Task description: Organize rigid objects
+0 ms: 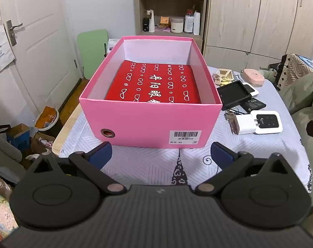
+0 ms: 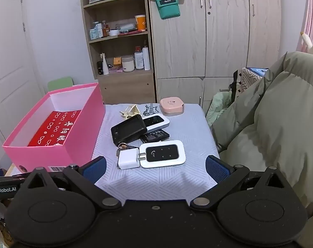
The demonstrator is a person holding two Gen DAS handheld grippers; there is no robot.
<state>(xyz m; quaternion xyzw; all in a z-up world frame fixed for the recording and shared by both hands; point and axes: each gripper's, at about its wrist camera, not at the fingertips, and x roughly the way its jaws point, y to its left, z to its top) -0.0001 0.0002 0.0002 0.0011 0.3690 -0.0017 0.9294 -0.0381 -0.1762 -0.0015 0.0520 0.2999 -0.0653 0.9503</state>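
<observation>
Currently, stock as I read it from both wrist views, all placed relative to the pink box.

Item: white pocket router, flat on the tabletop, to the right of the pink box, long axis running crosswise to my right claw's reach.
Item: white plug adapter, touching the router's box-side end, prongs toward it.
Item: black case, second router and a flat black battery, heaped just behind, further from me.
Item: pink round case, at the far edge, well apart from the box.

Right claw: spread wide, nothing between its fingers, the router lying just ahead of it.
Left claw: likewise spread and empty, facing the box's near wall.

Judgement: the right claw is the nearer to the loose items, which lie dead ahead; the box sits to its left.
</observation>
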